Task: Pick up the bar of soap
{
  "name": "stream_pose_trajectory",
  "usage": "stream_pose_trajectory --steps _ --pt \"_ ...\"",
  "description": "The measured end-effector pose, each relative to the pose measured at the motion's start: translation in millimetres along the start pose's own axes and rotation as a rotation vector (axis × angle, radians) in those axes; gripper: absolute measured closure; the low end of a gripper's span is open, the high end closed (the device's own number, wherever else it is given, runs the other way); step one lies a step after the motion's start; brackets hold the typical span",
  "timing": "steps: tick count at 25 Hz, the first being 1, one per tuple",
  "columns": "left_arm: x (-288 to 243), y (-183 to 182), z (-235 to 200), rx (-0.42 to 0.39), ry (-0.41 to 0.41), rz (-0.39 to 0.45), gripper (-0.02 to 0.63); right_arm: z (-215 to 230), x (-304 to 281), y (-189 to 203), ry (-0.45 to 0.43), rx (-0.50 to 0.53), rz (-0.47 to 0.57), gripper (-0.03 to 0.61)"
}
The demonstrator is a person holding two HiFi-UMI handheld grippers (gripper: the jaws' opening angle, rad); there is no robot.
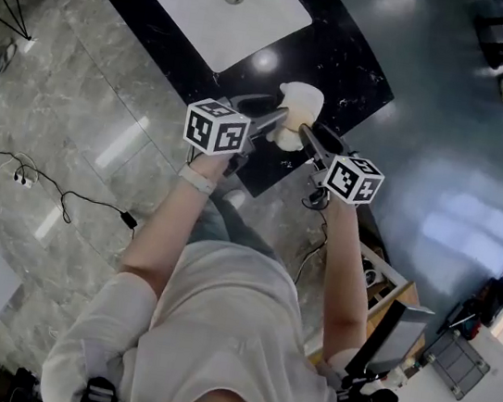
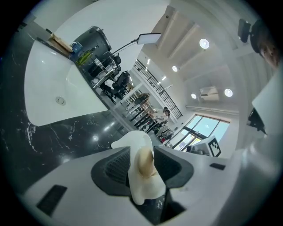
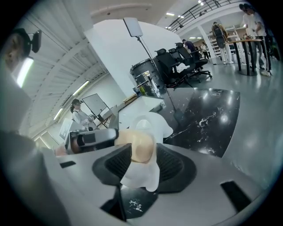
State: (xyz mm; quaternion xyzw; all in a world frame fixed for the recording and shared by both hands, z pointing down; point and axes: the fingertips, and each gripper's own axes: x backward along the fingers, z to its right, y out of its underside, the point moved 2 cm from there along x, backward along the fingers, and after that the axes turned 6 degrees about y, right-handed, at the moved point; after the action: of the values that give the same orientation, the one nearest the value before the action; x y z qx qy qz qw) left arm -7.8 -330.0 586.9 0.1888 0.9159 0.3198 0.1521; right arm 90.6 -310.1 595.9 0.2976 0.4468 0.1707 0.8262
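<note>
The tan bar of soap [image 1: 287, 140] sits in a white holder [image 1: 301, 100], lifted over the near corner of the black marble counter [image 1: 355, 70]. My right gripper [image 1: 302, 137] comes in from the right. In the right gripper view its pads [image 3: 170, 161] press the soap [image 3: 139, 148] from both sides, with the white holder [image 3: 150, 126] hanging around it. My left gripper [image 1: 276, 119] comes in from the left. In the left gripper view its jaws stand wide around the soap [image 2: 145, 161] and holder [image 2: 135, 141], with a gap at the left pad [image 2: 117, 165].
A white sink basin [image 1: 220, 3] with a drain is set in the counter farther back. Cables and a power strip [image 1: 21, 177] lie on the grey stone floor at the left. A cart with gear [image 1: 388, 319] stands close on the right.
</note>
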Motion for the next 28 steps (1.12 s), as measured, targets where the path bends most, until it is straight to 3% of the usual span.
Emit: stream_pose_trajectory --steps 9,18,24,28 --pt "-14 0 -1 -0.003 0.012 -0.040 0.465 3 -2 -3 -0.040 -0.022 -0.021 0.419" --pt "-16 -3 -5 0.017 0.009 -0.019 0.466 2 -5 -5 -0.093 -0.059 -0.011 0.419" --pt "-13 -3 -3 0.036 0.076 -0.005 0.488 -1 -5 -9 -0.167 -0.163 0.040 0.420" --pt "-9 -5 -1 0.013 0.111 0.003 0.488 -5 -7 -9 -0.188 -0.111 0.040 0.420"
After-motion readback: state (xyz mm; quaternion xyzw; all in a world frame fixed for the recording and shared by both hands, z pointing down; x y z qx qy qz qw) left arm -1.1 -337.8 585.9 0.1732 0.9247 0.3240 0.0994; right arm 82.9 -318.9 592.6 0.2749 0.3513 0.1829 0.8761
